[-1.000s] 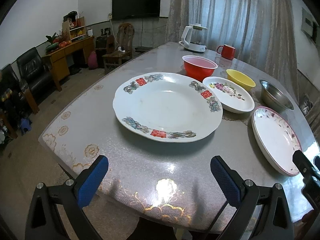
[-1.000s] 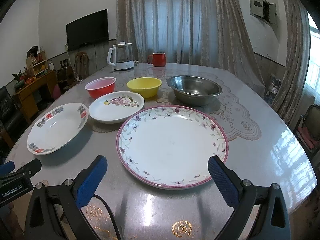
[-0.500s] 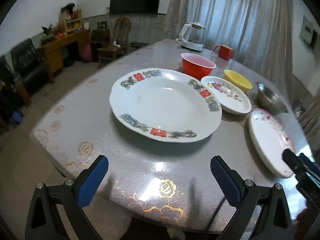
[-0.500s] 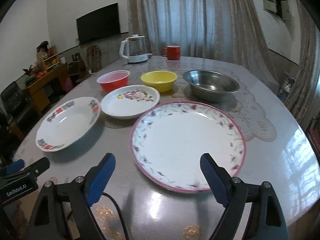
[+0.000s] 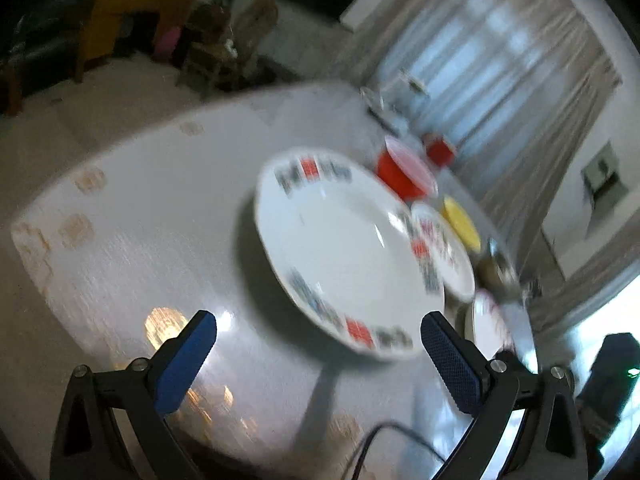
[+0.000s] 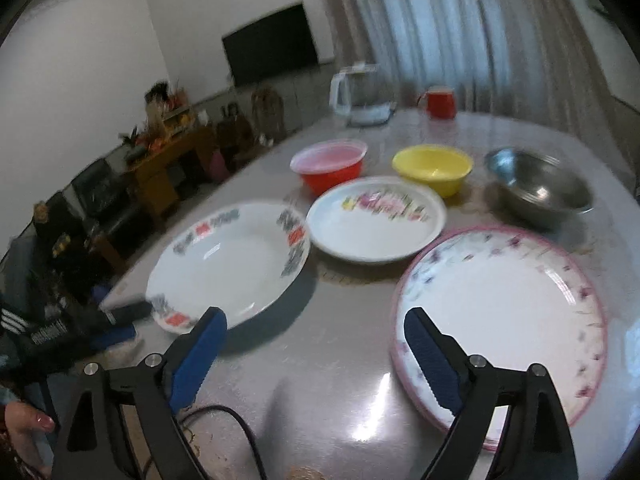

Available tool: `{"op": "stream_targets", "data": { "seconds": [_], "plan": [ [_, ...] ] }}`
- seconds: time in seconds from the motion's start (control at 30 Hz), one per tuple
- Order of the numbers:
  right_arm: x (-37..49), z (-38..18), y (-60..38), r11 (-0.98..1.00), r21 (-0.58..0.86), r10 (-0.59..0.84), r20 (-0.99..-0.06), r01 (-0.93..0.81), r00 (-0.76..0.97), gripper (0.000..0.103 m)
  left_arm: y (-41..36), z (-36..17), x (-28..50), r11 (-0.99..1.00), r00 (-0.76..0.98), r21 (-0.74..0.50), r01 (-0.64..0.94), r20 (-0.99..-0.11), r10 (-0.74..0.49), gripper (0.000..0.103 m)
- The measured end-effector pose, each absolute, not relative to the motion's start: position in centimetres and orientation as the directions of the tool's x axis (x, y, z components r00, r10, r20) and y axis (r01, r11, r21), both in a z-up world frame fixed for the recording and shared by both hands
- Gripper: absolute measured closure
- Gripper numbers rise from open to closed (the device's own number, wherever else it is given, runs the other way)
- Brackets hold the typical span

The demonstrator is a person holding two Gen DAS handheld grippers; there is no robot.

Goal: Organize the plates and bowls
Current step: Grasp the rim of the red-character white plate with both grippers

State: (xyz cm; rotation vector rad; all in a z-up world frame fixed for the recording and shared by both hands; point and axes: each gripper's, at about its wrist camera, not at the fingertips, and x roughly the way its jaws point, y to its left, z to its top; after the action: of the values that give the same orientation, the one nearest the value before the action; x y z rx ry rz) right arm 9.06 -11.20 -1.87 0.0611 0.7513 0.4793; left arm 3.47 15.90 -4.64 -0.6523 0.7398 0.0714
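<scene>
Both pairs of fingers stand wide and empty. My right gripper (image 6: 316, 340) has just reopened slightly and slid left; its right finger now overlaps the pink-rimmed plate (image 6: 500, 312). Left of it, my left gripper (image 5: 318, 340) has rolled toward the red-patterned plate (image 5: 344, 248). Nothing stacked yet.

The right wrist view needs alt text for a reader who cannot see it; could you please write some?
An open right gripper hovers over a grey table, nothing between its jaws, with a pink-rimmed plate just ahead. Beyond lie two white plates and red, yellow and steel bowls.
</scene>
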Motion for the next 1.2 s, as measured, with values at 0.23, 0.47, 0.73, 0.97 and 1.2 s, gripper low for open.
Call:
{"op": "stream_targets", "data": {
  "seconds": [0.23,0.47,0.73,0.97,1.2],
  "plan": [
    [11.9,-3.9,-9.3,0.852,0.352,0.516,-0.683,-0.386,0.516,0.020,18.2,-4.0,5.4,0.836,0.787,-0.472,-0.279,-0.612,-0.083,0.000],
    [14.1,-5.0,-8.4,0.833,0.432,0.552,-0.683,-0.345,0.478,0.035,20.1,-5.1,8.1,0.832,0.793,-0.496,-0.248,-0.597,-0.120,0.000],
    [15.7,-5.7,-7.0,0.827,0.438,0.562,-0.673,-0.353,0.481,0.041,20.4,-5.4,9.8,0.832,0.811,-0.508,-0.223,-0.570,-0.130,0.000],
    [16.1,-6.4,-5.8,0.836,0.398,0.546,-0.681,-0.379,0.488,0.041,19.9,-6.0,11.1,0.844,0.798,-0.496,-0.204,-0.583,-0.150,0.006],
    [16.3,-6.2,-5.5,0.844,0.355,0.528,-0.684,-0.403,0.503,0.048,18.8,-6.7,12.2,0.873,0.777,-0.466,-0.145,-0.600,-0.191,0.033]
  ]
}}
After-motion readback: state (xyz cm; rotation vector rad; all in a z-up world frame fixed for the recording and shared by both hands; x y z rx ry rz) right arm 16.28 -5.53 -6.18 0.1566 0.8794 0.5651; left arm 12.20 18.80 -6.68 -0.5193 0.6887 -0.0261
